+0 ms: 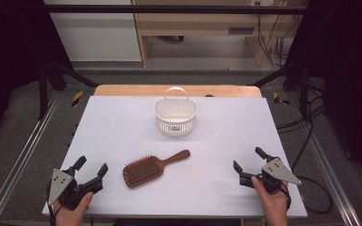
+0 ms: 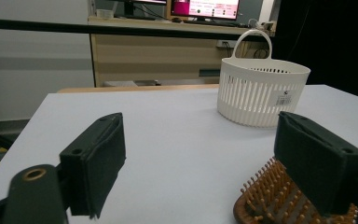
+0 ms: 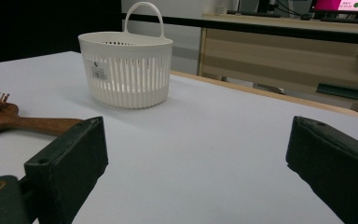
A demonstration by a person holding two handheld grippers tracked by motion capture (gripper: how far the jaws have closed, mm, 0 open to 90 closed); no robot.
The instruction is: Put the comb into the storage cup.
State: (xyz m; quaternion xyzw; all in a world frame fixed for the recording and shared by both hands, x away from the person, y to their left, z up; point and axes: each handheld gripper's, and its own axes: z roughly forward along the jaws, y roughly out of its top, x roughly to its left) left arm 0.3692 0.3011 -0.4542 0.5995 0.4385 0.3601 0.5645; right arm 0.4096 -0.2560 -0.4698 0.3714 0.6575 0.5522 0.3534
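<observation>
Brush (image 1: 148, 169) lies at lower centre below the basket (image 1: 175, 116); your left claw (image 1: 91, 172) and right claw (image 1: 248, 161) gape wide, empty.

A white table (image 1: 122, 122) is seen with a wooden edge at its far side. Two things are laid on it — a white basket (image 1: 175, 117) with a handle, set near the far edge, and a brown wooden hairbrush (image 1: 152, 168), placed nearer, bristles up.
</observation>
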